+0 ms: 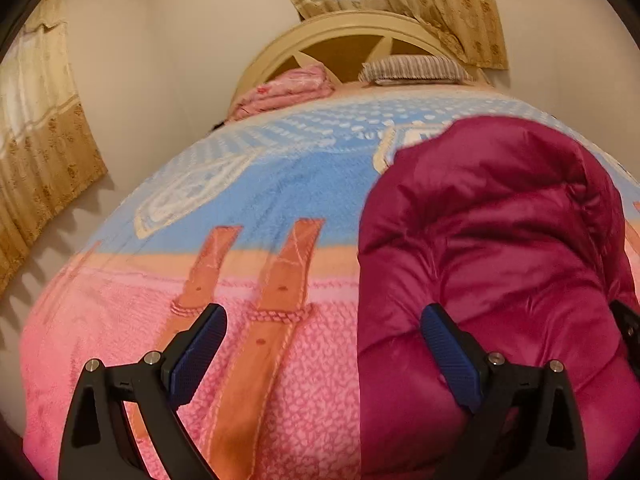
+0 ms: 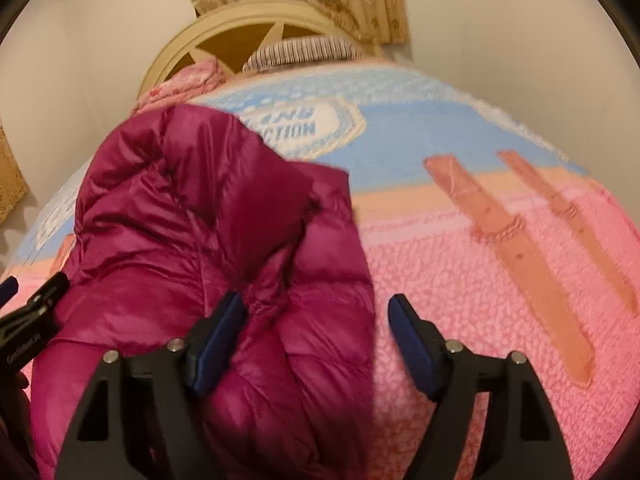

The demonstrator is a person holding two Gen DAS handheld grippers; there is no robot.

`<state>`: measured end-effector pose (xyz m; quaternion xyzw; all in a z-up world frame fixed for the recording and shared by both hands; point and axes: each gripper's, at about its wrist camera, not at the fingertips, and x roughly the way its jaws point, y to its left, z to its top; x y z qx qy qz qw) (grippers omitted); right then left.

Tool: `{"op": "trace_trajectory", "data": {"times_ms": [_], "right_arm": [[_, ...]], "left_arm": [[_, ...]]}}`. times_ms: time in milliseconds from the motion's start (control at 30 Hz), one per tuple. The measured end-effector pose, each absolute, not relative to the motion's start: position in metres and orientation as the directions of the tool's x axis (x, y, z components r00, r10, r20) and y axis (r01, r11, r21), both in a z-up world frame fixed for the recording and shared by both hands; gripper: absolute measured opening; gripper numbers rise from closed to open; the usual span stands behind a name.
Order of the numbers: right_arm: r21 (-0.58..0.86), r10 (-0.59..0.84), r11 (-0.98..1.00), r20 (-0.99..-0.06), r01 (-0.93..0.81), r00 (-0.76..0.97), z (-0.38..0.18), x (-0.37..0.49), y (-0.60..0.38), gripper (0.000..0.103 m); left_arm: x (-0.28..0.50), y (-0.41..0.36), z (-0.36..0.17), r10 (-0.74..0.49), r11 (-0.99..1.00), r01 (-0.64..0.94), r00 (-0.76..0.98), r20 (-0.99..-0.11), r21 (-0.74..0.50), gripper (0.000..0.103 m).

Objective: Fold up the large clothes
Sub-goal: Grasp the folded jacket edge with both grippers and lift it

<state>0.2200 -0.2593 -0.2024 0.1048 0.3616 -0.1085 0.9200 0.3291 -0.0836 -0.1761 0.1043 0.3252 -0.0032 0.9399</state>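
Note:
A magenta puffer jacket lies bunched on the bed's pink and blue blanket. My left gripper is open and empty, hovering over the blanket at the jacket's left edge, with its right finger over the jacket. In the right wrist view the jacket fills the left half. My right gripper is open and straddles the jacket's right edge; nothing is gripped. The left gripper shows at the left edge of the right wrist view.
A cream headboard stands at the far end with a striped pillow and a folded pink cloth. Curtains hang on the left and behind the headboard. The blanket lies bare right of the jacket.

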Motion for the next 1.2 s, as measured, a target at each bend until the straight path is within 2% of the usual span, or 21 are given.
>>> {"op": "trace_trajectory", "data": {"times_ms": [100,300,467,633,900,1000,1200], "right_arm": [[0.134,-0.090,0.957,-0.705,0.257,0.703,-0.206,0.225,-0.260,0.077],[0.191,-0.031,0.952,-0.717,0.239,0.696,-0.213,0.226,-0.267,0.077],[0.178,-0.030,0.957,-0.723,0.228,0.690,-0.215,0.230,-0.265,0.076],[0.176,-0.016,0.963,-0.723,0.206,0.691,-0.215,0.231,-0.261,0.070],[0.189,0.006,0.964,-0.722,0.188,0.692,-0.216,0.232,-0.257,0.065],[0.193,0.021,0.966,-0.718,0.170,0.696,-0.216,0.232,-0.255,0.058],[0.203,0.039,0.967,-0.715,0.153,0.698,-0.217,0.231,-0.253,0.051]], "left_arm": [[0.336,-0.084,-0.184,0.039,0.984,0.082,0.761,-0.647,0.156,0.098],[0.329,-0.098,-0.191,0.055,0.976,0.089,0.785,-0.617,0.199,0.098],[0.334,-0.096,-0.194,0.033,0.979,0.104,0.768,-0.640,0.175,0.098],[0.341,-0.096,-0.195,0.003,0.980,0.132,0.747,-0.665,0.152,0.098],[0.345,-0.094,-0.199,-0.058,0.979,0.178,0.720,-0.692,0.103,0.097],[0.345,-0.094,-0.200,-0.093,0.975,0.207,0.710,-0.698,0.081,0.092],[0.336,-0.107,-0.198,-0.130,0.957,0.271,0.717,-0.685,0.103,0.067]]}}
